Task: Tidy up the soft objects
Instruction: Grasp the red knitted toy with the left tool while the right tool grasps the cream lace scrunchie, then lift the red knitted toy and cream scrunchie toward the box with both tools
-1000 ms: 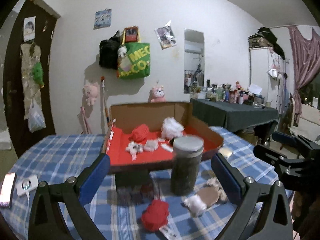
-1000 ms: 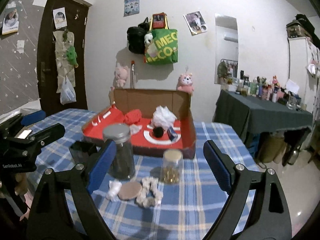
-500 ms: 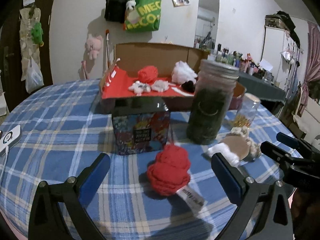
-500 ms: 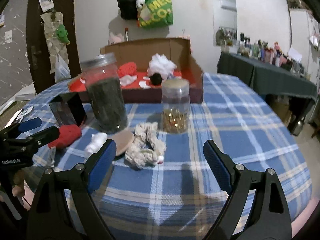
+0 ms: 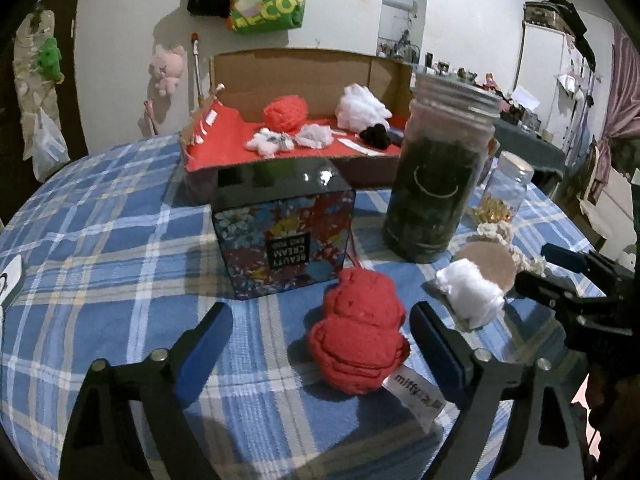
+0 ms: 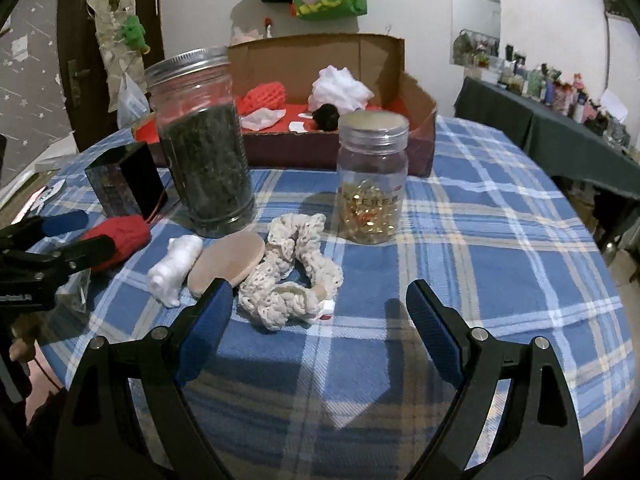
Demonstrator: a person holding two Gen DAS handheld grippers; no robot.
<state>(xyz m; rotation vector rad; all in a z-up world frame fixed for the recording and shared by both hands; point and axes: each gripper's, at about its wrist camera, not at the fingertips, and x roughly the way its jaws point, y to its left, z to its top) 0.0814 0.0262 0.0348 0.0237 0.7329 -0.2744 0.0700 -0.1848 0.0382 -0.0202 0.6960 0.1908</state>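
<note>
My left gripper (image 5: 320, 340) is open, its fingers on either side of a red knitted plush (image 5: 358, 332) that lies on the checked tablecloth. The plush also shows in the right wrist view (image 6: 120, 236). A white fluffy toy (image 5: 470, 292) and a round beige pad (image 5: 490, 266) lie to its right. My right gripper (image 6: 318, 324) is open just in front of a cream crocheted piece (image 6: 292, 276). Behind stands a cardboard box (image 5: 296, 68) with a red floor, holding several soft things.
A tall jar of dark leaves (image 5: 438, 172), a small jar of gold capsules (image 6: 370, 188) and a flowered Beauty Cream box (image 5: 284, 236) stand between the soft items and the cardboard box. A white device (image 5: 8, 280) lies at the table's left edge.
Both grippers have dropped lower and moved closer to the table. The red plush now sits between my left fingers and the crocheted piece is nearer my right fingers. Both stay open.
</note>
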